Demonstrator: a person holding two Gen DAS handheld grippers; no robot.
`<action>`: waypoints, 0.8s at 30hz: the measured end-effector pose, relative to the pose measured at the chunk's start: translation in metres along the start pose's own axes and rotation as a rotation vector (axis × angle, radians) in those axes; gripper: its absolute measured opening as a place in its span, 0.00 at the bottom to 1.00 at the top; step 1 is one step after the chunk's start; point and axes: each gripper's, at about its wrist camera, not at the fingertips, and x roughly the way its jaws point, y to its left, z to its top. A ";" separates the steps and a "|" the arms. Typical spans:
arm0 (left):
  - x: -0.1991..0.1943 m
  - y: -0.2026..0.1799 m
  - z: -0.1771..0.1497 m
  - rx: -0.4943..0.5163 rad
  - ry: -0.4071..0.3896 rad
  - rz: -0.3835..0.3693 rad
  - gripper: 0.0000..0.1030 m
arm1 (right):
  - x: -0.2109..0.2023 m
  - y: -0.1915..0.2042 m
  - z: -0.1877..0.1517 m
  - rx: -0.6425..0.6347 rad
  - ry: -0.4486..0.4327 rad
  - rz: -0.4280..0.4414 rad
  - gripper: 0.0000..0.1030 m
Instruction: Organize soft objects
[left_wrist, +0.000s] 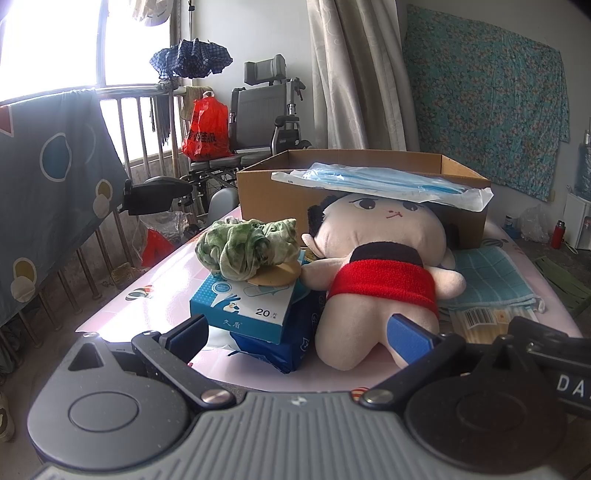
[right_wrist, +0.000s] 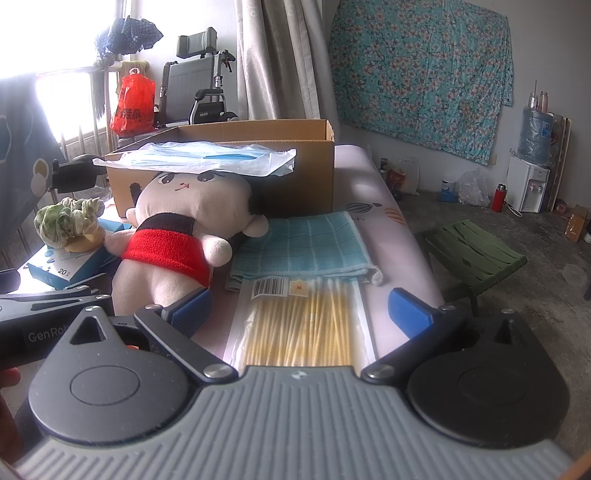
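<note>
Evidently we hold both the left gripper (left_wrist: 301, 334) and right gripper (right_wrist: 301, 314) spread and empty, judging the cream plush doll in its red band (left_wrist: 373, 258) light and squashy, best pinched across its narrow waist.

Lived-in home room, likely a bedroom or living space. Evidence: curtain (left_wrist: 351, 74) drawn beside a barred window (left_wrist: 74, 48), floral cloth (right_wrist: 421, 70) pinned to the far wall, wheelchair (left_wrist: 258, 110) parked far left, water dispenser (right_wrist: 528, 181) far right, folding stool (right_wrist: 476, 254) on a bare concrete floor. Household clutter is spread over a pink-covered table (right_wrist: 391, 236).
</note>
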 end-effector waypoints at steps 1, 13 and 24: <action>0.000 0.000 0.000 0.000 0.000 0.001 1.00 | 0.000 0.000 0.000 0.001 0.001 0.001 0.99; 0.001 0.000 0.000 -0.001 0.001 -0.001 1.00 | -0.001 0.000 0.000 -0.003 -0.004 -0.003 0.99; 0.001 0.000 0.000 0.001 0.001 0.000 1.00 | -0.001 0.000 0.000 -0.002 -0.003 -0.003 0.99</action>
